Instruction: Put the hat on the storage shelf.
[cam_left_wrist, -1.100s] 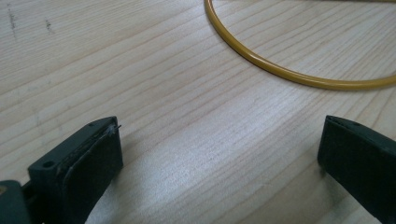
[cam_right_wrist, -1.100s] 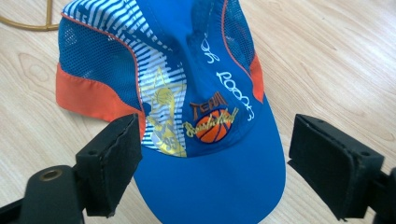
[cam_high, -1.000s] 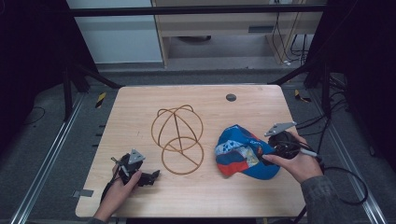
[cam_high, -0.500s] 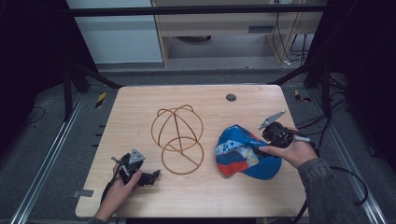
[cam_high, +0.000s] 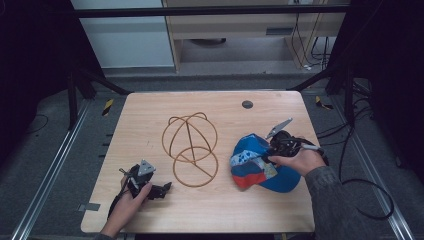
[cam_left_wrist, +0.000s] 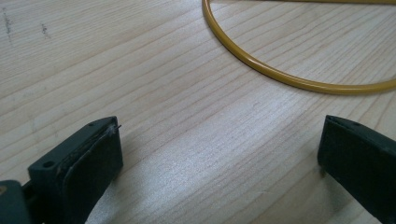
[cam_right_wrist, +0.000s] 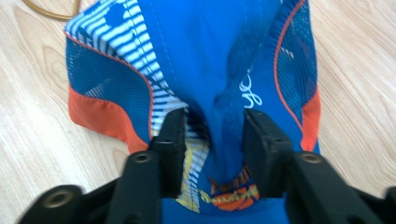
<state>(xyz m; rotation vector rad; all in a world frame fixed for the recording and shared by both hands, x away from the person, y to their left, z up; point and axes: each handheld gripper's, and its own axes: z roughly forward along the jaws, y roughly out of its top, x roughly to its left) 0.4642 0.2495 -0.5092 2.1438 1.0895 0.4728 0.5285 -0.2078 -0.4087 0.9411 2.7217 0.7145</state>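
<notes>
Wooden surface (cam_high: 150, 115): a pale, rounded-corner board carrying all items; a small dark round disc (cam_high: 247, 104) sits in it well beyond the right claw, toward the far edge.

Wire frame (cam_high: 190, 142): a brown dome of bent hoops joined to a flat ring that lies on the surface. It stands between the two claws, ahead of and to the right of the left claw, and to the left of the right claw. In the left gripper view an arc of the ring (cam_left_wrist: 289, 79) curves across the wood just beyond the jaw tips, apart from them.

Cap (cam_high: 260, 165): blue fabric with mesh panels, white stripes and orange trim, lying crumpled on the surface directly under and in front of the right claw. In the right gripper view the cap (cam_right_wrist: 224, 60) spreads away from the jaws, with a fold of its cloth gathered between them.

Right claw (cam_high: 274, 146): held by the person's right hand (cam_high: 295, 160) over the cap; its jaws are part-way closed, pinching the fold of blue cloth (cam_right_wrist: 212, 140).

Left claw (cam_high: 164, 189): held by the person's left hand (cam_high: 127, 202) low over the near left part of the surface; its jaws stand wide apart with bare wood between them (cam_left_wrist: 219, 163), gripping nothing.
</notes>
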